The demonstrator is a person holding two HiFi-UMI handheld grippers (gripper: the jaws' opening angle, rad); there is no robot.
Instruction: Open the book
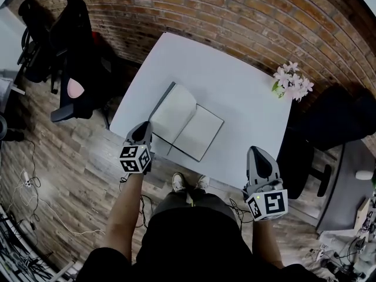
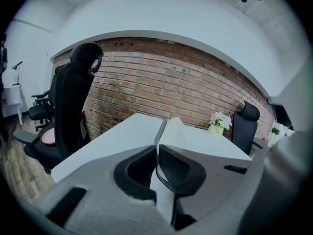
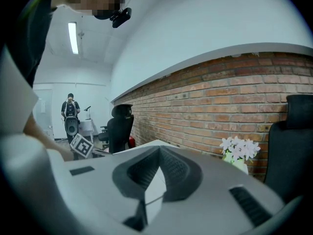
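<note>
The book lies open on the white table. Its pages are pale, and a dark cover edge shows along the left side. My left gripper is at the book's near left corner. In the left gripper view its jaws are shut on the thin dark cover, which runs away from the pads with the white page to its right. My right gripper hovers at the table's near right edge, away from the book. Its jaws are shut with nothing between them.
A small pot of pink-white flowers stands at the table's far right corner. Black office chairs stand to the left and right. A brick wall runs behind. A person stands far off in the room.
</note>
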